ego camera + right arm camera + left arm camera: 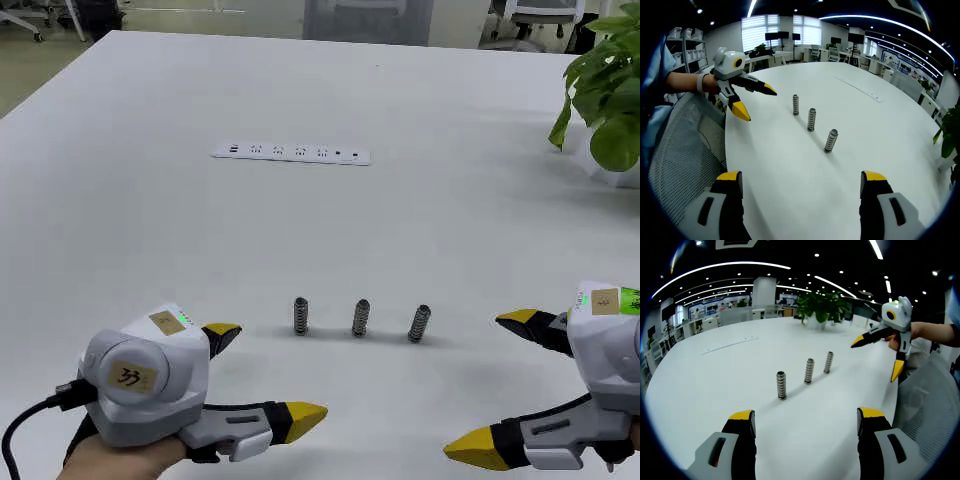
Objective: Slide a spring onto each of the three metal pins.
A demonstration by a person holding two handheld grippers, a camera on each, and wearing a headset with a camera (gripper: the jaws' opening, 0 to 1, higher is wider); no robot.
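Note:
Three metal pins stand in a row on the white table, each with a spring around it: the left spring (301, 316) (781, 385) (795, 104), the middle spring (361, 318) (809, 371) (812, 119) and the right spring (419, 323) (828, 362) (830, 141). My left gripper (262, 372) (802, 422) (755, 101) is open at the near left, short of the row. My right gripper (497, 383) (799, 184) (876, 357) is open at the near right. Nothing is between either pair of jaws.
A white power strip (291, 153) (729, 345) (859, 89) lies farther back on the table. A potted plant (606, 90) (823, 305) stands at the far right edge. Mesh chairs (680, 150) sit by the near edge.

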